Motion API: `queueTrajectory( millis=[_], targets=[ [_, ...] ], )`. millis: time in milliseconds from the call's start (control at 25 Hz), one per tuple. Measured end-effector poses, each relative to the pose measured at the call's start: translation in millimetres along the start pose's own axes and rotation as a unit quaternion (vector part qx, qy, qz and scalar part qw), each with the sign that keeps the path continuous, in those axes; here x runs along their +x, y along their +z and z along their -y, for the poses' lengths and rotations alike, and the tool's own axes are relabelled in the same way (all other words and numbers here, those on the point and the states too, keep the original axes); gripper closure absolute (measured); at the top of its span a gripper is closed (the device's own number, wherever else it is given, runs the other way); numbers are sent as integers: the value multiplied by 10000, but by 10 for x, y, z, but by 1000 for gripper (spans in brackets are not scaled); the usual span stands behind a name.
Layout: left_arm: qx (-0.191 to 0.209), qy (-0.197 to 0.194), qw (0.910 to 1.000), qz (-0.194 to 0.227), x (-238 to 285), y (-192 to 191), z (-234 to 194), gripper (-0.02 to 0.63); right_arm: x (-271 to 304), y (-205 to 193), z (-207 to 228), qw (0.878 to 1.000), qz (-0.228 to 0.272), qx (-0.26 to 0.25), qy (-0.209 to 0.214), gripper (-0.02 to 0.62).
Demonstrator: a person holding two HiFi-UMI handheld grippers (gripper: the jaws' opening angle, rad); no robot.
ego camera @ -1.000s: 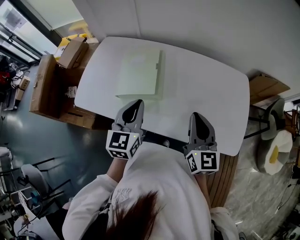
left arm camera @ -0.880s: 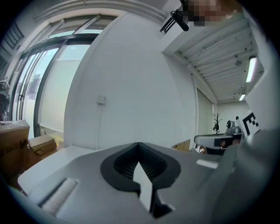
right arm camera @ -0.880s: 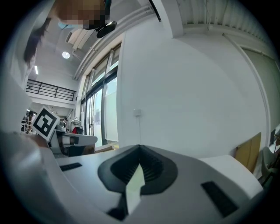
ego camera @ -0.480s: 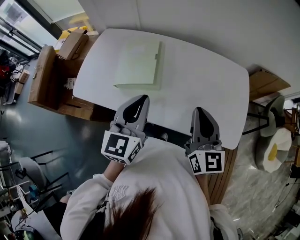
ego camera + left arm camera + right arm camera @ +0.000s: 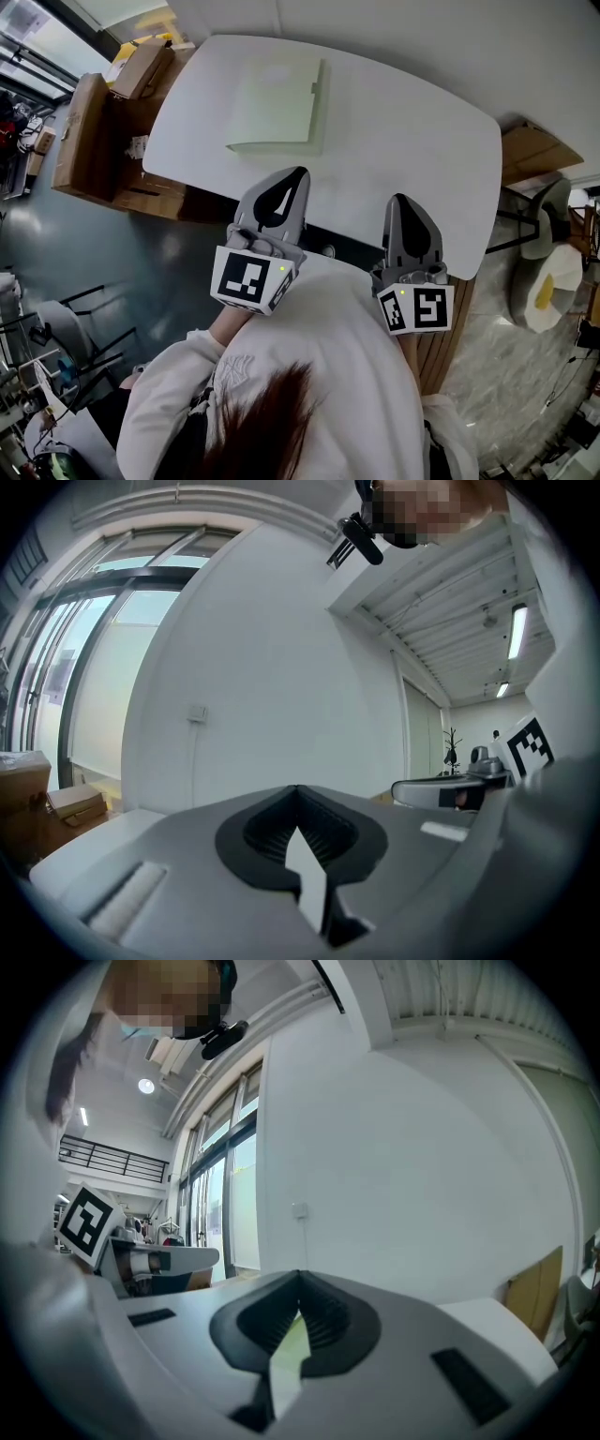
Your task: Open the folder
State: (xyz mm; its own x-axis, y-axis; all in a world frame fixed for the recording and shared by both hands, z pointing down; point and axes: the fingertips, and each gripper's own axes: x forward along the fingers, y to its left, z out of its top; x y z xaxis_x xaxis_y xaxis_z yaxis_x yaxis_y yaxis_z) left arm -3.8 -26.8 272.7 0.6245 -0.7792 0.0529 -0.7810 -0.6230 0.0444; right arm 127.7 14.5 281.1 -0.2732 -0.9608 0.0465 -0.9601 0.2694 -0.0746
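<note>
Two grippers sit low in the head view, the left gripper [image 5: 296,174] at lower centre-left and the right gripper [image 5: 401,200] at lower centre-right, tips at the near edge of the white counter [image 5: 412,131]. The pale green folder [image 5: 274,105] lies flat and closed at upper centre-left, well apart from both. In the left gripper view, the jaws are clenched tip to tip at lower centre, empty, before a white wall [image 5: 281,667]. In the right gripper view, the jaws likewise meet at lower centre, grasping nothing.
</note>
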Motion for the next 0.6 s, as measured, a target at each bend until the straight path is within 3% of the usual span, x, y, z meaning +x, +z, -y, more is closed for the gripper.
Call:
queueTrajectory(
  millis=[320,600],
  targets=[
    [-97,-61,9999,-38,4,-136,96,597,-22,-127,-123,9998,-183,-18,73,589],
    [-170,-399,9987,-249,-9,-292,378,598,-50,-157,-201,9994,-257,-76,228,589]
  ],
)
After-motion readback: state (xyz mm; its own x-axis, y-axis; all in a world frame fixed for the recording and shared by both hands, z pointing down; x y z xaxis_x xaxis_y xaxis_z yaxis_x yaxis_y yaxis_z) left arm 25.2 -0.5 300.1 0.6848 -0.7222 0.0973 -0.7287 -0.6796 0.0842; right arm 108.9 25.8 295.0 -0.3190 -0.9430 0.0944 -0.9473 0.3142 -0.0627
